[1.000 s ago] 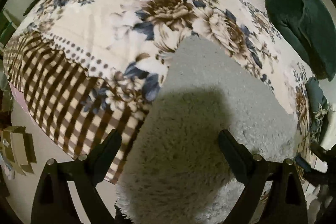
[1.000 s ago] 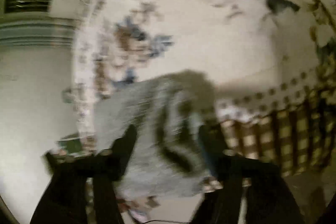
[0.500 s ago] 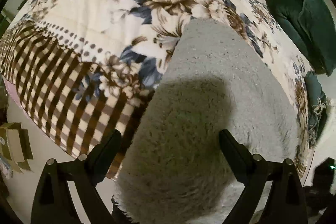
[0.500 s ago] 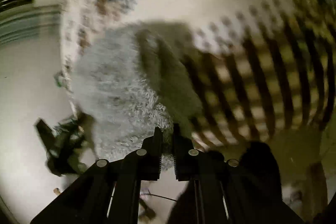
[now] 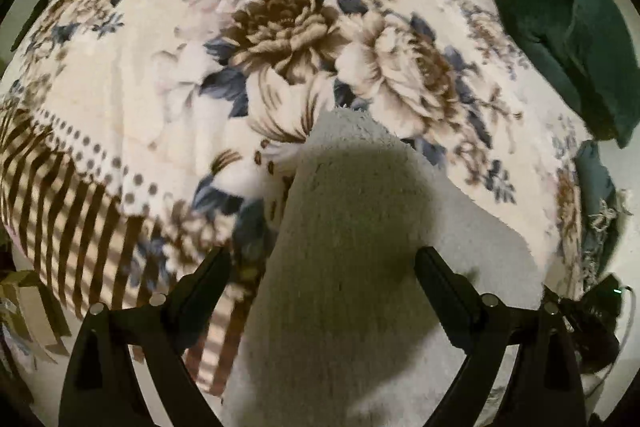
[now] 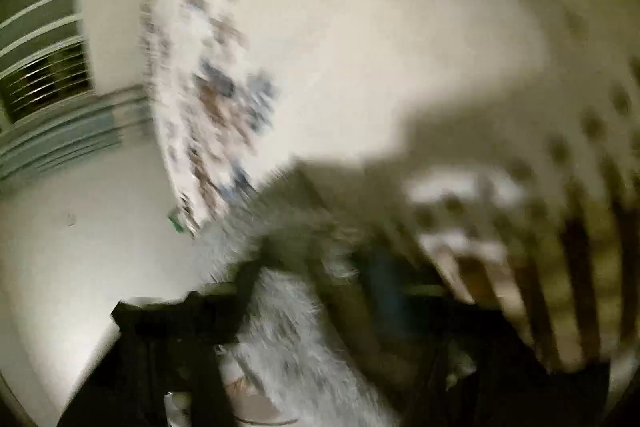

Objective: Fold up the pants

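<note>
The fuzzy grey pants (image 5: 360, 247) lie on the floral blanket (image 5: 160, 75) of a bed, one end reaching up the middle of the left wrist view. My left gripper (image 5: 322, 279) is open and hovers over the pants, fingers apart on either side of the fabric. The right wrist view is heavily blurred. In it the grey pants (image 6: 292, 339) run between the fingers of my right gripper (image 6: 316, 291), which look apart. I cannot tell whether they touch the fabric.
A dark green garment (image 5: 568, 27) lies at the far right of the bed, and a teal item with a drawstring (image 5: 600, 195) sits at the right edge. The blanket's brown striped border (image 5: 60, 219) hangs over the near-left edge. A pale floor (image 6: 80, 227) shows beside the bed.
The right gripper was shut on the pants' edge half a second ago and now looks open, swinging fast. The left gripper stayed open while the pants shifted beneath it.
</note>
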Available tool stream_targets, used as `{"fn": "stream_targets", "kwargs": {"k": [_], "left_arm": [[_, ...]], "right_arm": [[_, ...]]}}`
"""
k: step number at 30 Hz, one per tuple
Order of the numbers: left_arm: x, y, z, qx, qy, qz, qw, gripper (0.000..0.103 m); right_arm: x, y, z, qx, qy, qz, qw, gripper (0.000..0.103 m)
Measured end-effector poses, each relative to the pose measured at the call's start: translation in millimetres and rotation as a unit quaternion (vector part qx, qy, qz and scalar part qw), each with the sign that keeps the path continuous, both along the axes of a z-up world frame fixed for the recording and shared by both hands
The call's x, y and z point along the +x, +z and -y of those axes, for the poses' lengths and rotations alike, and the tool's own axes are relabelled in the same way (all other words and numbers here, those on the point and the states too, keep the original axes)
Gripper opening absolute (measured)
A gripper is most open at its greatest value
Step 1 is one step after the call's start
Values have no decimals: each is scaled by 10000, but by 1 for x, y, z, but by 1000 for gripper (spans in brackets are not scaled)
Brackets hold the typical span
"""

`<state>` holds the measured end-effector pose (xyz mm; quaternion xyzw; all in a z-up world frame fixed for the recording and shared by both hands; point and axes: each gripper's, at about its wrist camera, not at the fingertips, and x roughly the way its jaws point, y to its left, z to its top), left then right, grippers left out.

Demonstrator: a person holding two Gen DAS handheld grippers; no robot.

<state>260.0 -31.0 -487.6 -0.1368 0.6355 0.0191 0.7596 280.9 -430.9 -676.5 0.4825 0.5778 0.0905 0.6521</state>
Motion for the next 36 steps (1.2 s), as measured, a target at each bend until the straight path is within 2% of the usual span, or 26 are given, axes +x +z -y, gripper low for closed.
{"fn": "stream_targets", "kwargs": {"k": [2, 3, 5, 7, 9, 11, 12, 13, 15, 16, 17, 19, 21, 22, 24, 25, 26, 27, 30, 31, 33, 35, 36], "left_arm": [[5, -9, -2, -44, -4, -69, 10000, 94], [5, -13, -4, -81, 14, -109, 9999, 94], [4, -21, -6, -173, 34, -167, 9997, 94], [2, -24, -10, -237, 117, -226, 9994, 94], [-2, -21, -13, -387, 207, -217, 9988, 94], [-6, -19, -15, -416, 228, -189, 9987, 94], [-7, -20, -15, -409, 220, -187, 9987, 94], [-8, -22, -15, -398, 216, -186, 9988, 94], [-10, -28, -16, -432, 253, -204, 9985, 94], [-9, -29, -16, -439, 266, -211, 9985, 95], [-9, -30, -16, -422, 270, -194, 9986, 95], [-9, -29, -15, -358, 185, -150, 9991, 96], [-8, -29, -14, -353, 86, -103, 9993, 96], [-8, -31, -13, -457, 19, -114, 9989, 96], [-8, -31, -11, -424, -3, -92, 9991, 96], [-8, -30, -12, -399, -10, -93, 9992, 96], [-8, -29, -13, -425, 19, -106, 9990, 96], [-10, -26, -15, -491, 82, -108, 9987, 96], [-23, -14, -20, -561, 147, -33, 9983, 96], [-31, -10, -21, -566, 158, 2, 9983, 96], [-46, -9, -21, -544, 133, -34, 9984, 96], [-59, -14, -20, -503, 87, -132, 9986, 96], [-65, -20, -20, -394, 22, -210, 9990, 96]], "right_arm": [[7, 13, -2, -636, 144, 232, 9976, 4], [7, 13, 3, -871, 66, 154, 9961, 0], [9, 1, 15, -969, -144, -96, 9951, 0], [6, -11, 25, -428, -247, -306, 9983, 1], [0, -5, 27, 348, -330, -254, 9985, 4], [-5, 4, 21, 533, -244, -206, 9981, 39], [-8, 6, 17, 626, -254, -201, 9975, 68], [-9, 1, 10, 822, -230, -238, 9961, 72], [-5, -14, -7, 1036, -150, -443, 9935, 70], [-5, -17, -11, 988, -135, -422, 9941, 48], [-1, -19, -18, 721, -80, -385, 9966, 30], [8, -9, -29, 89, 141, -174, 9997, 19], [10, 6, -26, -801, 162, 57, 9966, 17], [9, 3, -22, -798, 100, -51, 9967, 17], [11, -13, -20, -247, 52, -413, 9988, 18], [10, -11, -20, -104, 30, -426, 9990, 25], [6, -3, -19, 20, 16, -364, 9993, 25], [3, 3, -18, 7, 30, -325, 9995, 31], [-27, 22, -11, -174, 240, -382, 9988, 59], [-39, 19, -13, -85, 369, -527, 9979, 61], [-65, 5, -16, 64, 646, -839, 9944, 61], [-83, -9, -25, 169, 828, -895, 9924, 58], [-91, -19, -31, 110, 977, -968, 9904, 43]]}}
